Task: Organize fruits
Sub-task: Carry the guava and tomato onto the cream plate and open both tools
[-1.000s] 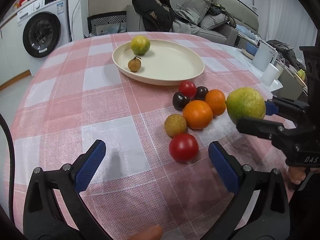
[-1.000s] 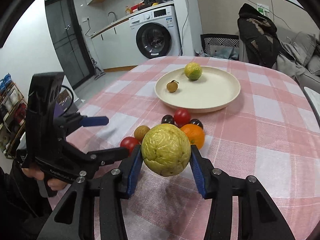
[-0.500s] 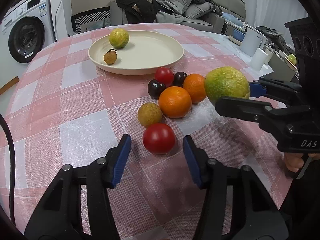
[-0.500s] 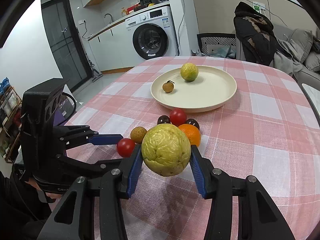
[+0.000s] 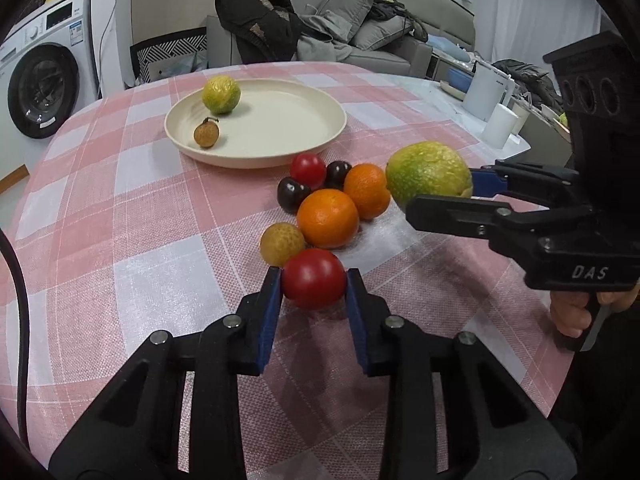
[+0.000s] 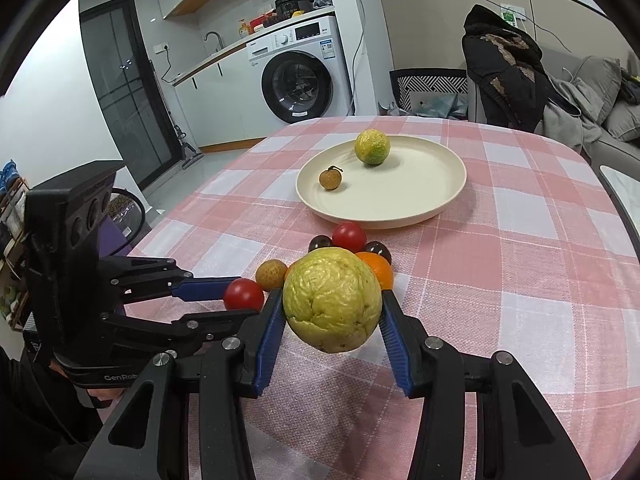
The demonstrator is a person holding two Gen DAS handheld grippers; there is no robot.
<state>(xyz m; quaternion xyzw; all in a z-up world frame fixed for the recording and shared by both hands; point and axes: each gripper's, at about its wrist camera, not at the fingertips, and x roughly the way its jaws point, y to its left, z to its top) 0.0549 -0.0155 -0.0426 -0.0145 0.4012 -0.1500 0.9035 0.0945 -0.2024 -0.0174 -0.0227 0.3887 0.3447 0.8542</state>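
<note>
Left gripper jaws just closed on tomato, pads at its sides; soft, smooth, easily bruised. Right gripper jaws holding guava, firm, heavier.

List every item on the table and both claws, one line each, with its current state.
Left claw: just closed, pads on the red tomato, tomato on cloth.
Right claw: shut on the large green-yellow fruit, held above the table.
Plate: holds a green-yellow citrus and a small brown fruit.
Two oranges: on cloth, touching.
</note>
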